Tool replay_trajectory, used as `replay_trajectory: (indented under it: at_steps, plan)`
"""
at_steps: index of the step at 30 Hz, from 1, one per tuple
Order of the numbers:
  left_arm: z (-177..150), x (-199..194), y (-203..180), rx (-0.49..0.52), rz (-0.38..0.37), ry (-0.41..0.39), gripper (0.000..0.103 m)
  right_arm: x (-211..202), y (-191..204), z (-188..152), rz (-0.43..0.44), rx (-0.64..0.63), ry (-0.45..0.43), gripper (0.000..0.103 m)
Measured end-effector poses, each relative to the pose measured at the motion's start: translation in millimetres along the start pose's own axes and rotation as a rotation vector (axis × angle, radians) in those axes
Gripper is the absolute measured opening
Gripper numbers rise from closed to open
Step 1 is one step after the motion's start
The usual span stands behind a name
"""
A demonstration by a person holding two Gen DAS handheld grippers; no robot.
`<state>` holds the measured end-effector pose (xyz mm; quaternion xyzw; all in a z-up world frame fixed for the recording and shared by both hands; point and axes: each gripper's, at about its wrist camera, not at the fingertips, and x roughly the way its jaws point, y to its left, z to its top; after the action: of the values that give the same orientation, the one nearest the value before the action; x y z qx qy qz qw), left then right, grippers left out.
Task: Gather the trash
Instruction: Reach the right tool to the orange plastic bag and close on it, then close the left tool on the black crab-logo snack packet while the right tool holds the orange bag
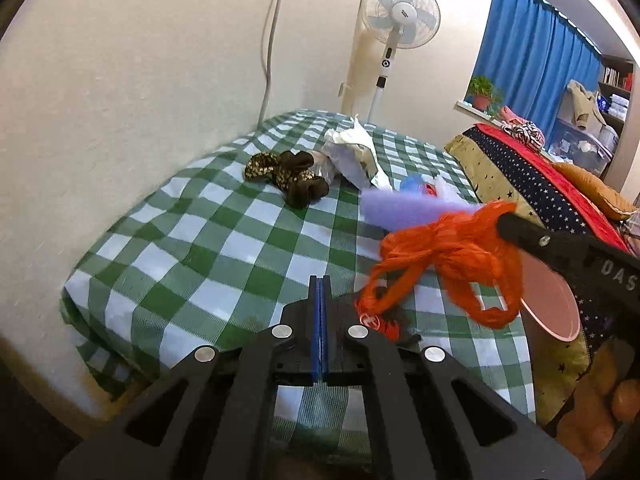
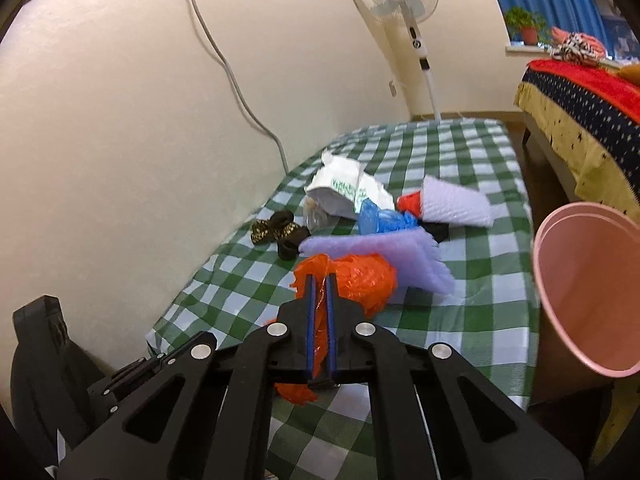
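My right gripper (image 2: 319, 278) is shut on an orange plastic bag (image 2: 360, 280) and holds it above the green checked cloth (image 2: 460, 320). In the left wrist view the same bag (image 1: 452, 256) hangs from the right gripper (image 1: 505, 216) in the air. My left gripper (image 1: 320, 280) is shut and empty, low over the cloth (image 1: 208, 248). A pink bin (image 2: 588, 288) stands tilted at the right, its mouth towards me; it also shows in the left wrist view (image 1: 548, 300). More trash lies further back: a white bag (image 2: 344, 192), a blue bag (image 2: 380, 218), purple foam (image 2: 380, 252), white foam (image 2: 456, 204).
Dark patterned socks (image 1: 286, 176) lie on the cloth near the wall. A standing fan (image 1: 400, 20) is at the far end. A bed with a starred cover (image 1: 532, 184) runs along the right. A cable (image 2: 224, 64) hangs down the wall.
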<state>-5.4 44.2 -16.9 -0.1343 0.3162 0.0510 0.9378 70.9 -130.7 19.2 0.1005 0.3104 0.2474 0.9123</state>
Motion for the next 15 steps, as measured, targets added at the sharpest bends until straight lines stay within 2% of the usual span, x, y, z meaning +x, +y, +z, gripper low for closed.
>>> replay_trajectory:
  at_steps: [3, 5, 6, 7, 15]
  plan:
    - [-7.9, 6.4, 7.4, -0.049, -0.003, 0.051, 0.001, -11.0, 0.3, -1.4, -0.005, 0.003, -0.009, 0.005]
    - [-13.5, 14.7, 13.8, -0.091, -0.006, 0.085, 0.009, -17.6, 1.9, -3.0, -0.004, -0.003, -0.014, 0.005]
    - [-16.0, 18.8, 16.5, -0.109, -0.007, 0.101, 0.025, -20.4, 2.8, -3.2, -0.004, -0.008, -0.018, 0.005]
    - [-17.9, 21.2, 17.9, -0.117, -0.003, 0.105, 0.035, -22.9, 3.8, -3.1, -0.005, -0.016, -0.022, 0.005]
    - [-24.0, 37.2, 11.8, -0.116, -0.032, 0.132, 0.036, -41.9, -3.6, 0.4, -0.015, -0.018, -0.064, 0.005]
